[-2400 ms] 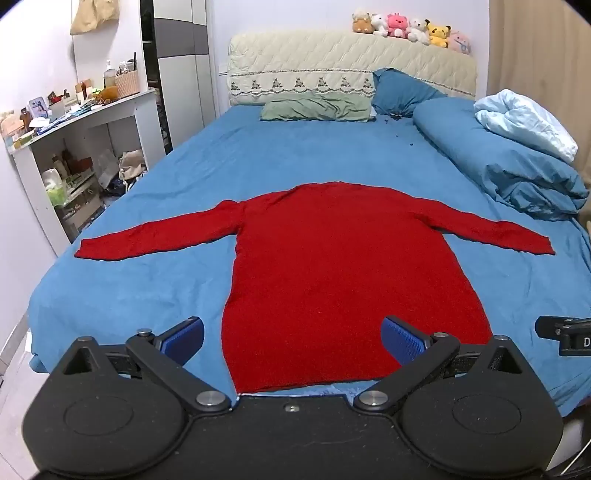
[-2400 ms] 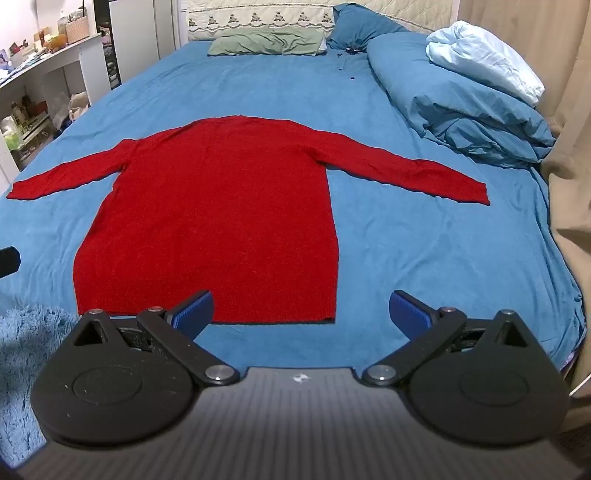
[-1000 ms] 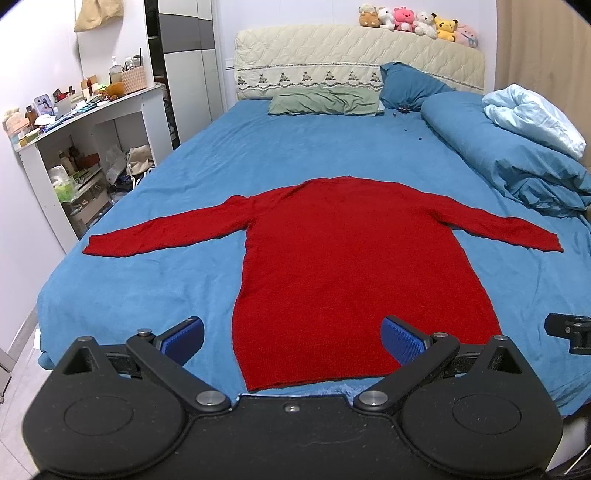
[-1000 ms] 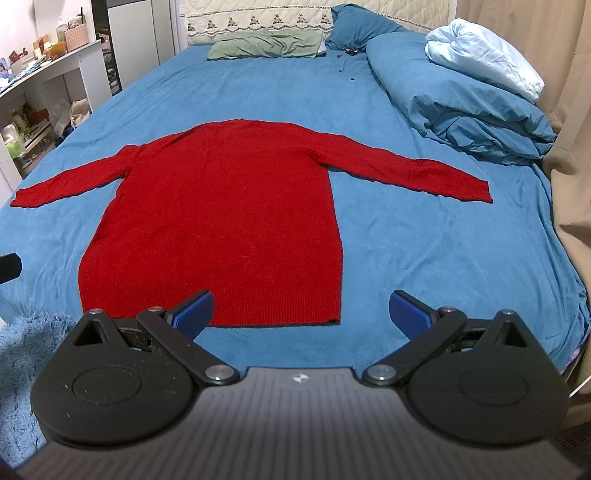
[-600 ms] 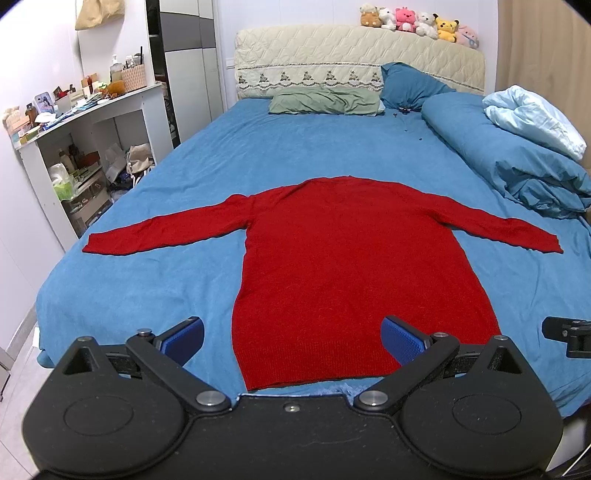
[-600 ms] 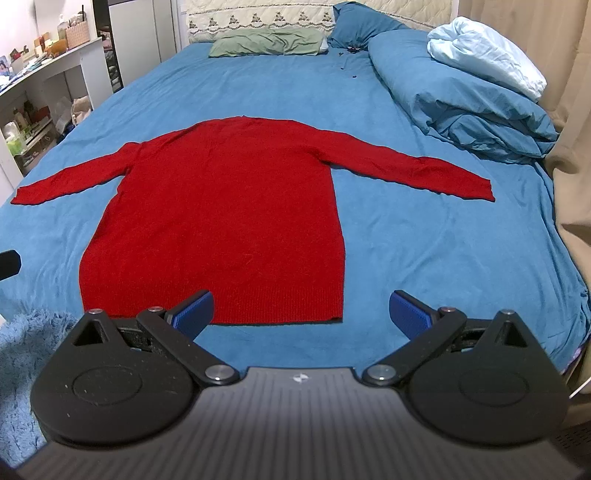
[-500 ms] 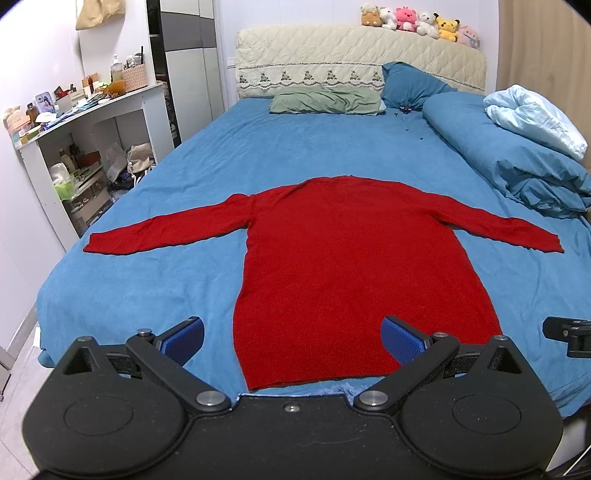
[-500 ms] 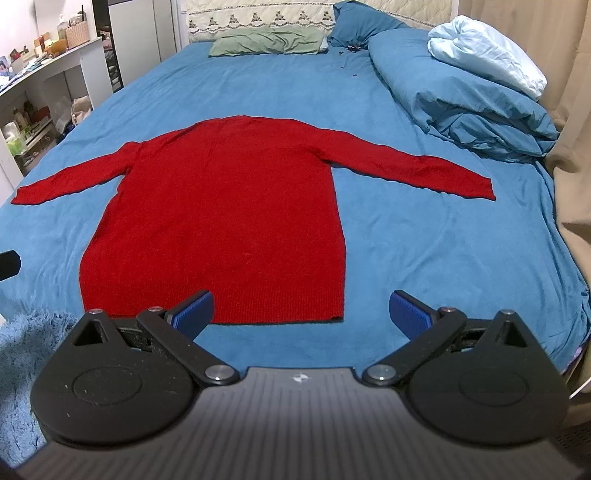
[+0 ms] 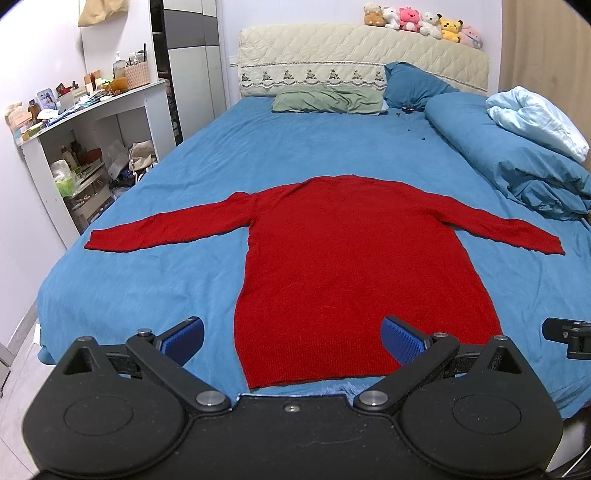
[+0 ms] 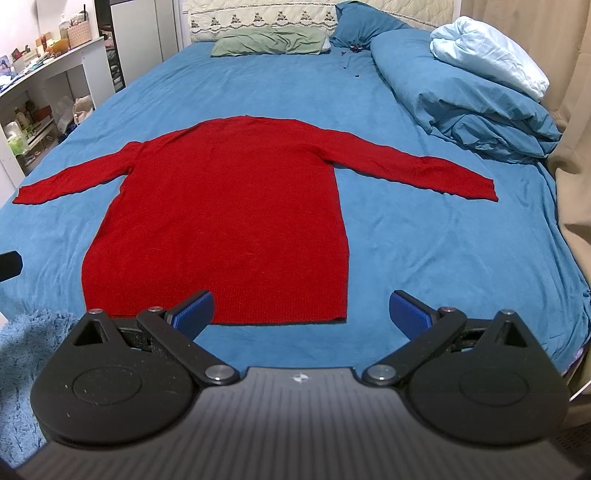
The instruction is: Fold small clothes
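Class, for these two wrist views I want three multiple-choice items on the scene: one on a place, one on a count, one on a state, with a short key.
1. Where is the sweater?
A. on the bed
B. on the desk
C. on the floor

2. How many plush toys sit on the headboard?
A. two
B. six
C. ten

3. How do the sweater's sleeves lie?
A. folded across the body
B. spread out to both sides
C. rolled up

Key:
1 A, it lies flat on the blue sheet.
2 B, six show in a row in the left view.
3 B, each sleeve reaches outward; left gripper and right gripper are open, off it.
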Demonstrator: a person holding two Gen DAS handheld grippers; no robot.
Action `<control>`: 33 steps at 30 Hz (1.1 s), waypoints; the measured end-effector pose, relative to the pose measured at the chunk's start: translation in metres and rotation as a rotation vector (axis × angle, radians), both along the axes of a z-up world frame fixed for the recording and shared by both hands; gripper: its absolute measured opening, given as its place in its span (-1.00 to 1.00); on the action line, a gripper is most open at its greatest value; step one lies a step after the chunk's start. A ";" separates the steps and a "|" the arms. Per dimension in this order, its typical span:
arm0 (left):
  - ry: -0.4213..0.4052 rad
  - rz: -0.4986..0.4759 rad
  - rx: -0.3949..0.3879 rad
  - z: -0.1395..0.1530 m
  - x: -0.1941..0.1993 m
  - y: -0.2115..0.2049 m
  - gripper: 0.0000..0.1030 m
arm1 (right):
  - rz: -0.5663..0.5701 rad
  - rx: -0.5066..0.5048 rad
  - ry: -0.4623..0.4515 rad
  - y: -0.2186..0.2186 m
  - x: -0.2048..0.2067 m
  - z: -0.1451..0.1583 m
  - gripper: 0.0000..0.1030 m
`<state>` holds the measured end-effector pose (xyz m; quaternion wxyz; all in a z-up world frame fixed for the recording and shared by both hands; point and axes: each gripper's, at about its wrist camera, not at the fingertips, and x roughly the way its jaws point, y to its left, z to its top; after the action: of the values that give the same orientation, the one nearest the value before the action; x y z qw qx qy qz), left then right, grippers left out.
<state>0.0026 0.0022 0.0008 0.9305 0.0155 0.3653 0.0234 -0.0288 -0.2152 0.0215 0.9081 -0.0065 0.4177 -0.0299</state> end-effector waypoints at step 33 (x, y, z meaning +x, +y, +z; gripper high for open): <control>-0.084 -0.001 0.027 0.034 0.026 -0.004 1.00 | -0.050 -0.040 -0.030 -0.011 0.026 0.020 1.00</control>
<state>0.0284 -0.0014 0.0349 0.9448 0.0273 0.3253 0.0287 -0.0026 -0.2265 0.0412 0.9130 -0.0138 0.4032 -0.0608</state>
